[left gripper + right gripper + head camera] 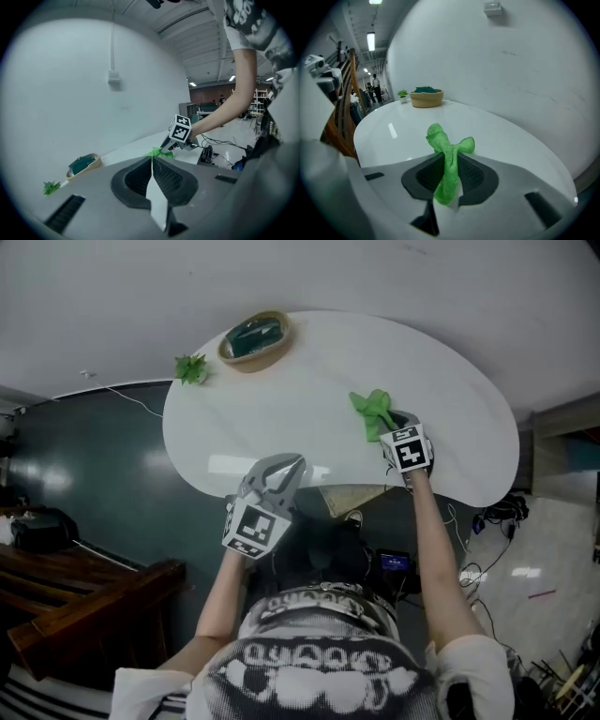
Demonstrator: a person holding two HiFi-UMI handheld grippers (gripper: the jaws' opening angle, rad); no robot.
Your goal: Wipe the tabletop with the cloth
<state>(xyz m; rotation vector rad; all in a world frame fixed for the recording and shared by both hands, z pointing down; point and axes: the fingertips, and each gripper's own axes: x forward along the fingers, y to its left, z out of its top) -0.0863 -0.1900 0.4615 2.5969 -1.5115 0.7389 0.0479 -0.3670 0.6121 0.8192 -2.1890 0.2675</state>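
A bright green cloth [373, 410] is bunched up over the right half of the white oval tabletop [309, 381]. My right gripper [394, 432] is shut on it. In the right gripper view the cloth [447, 159] runs up between the closed jaws and flares out above them. I cannot tell whether the cloth touches the table. My left gripper [281, 470] sits at the table's near edge, jaws shut with nothing between them. In the left gripper view the jaws meet in a thin line [152, 177], and the right gripper's marker cube [180, 128] and the cloth [159, 152] show beyond.
A wicker basket [254, 337] with a dark teal item stands at the table's far left. A small green plant [191, 367] sits at the left edge. A white wall lies behind the table. Dark floor and wooden furniture [84, 606] are to the left; cables [492, 517] lie on the right.
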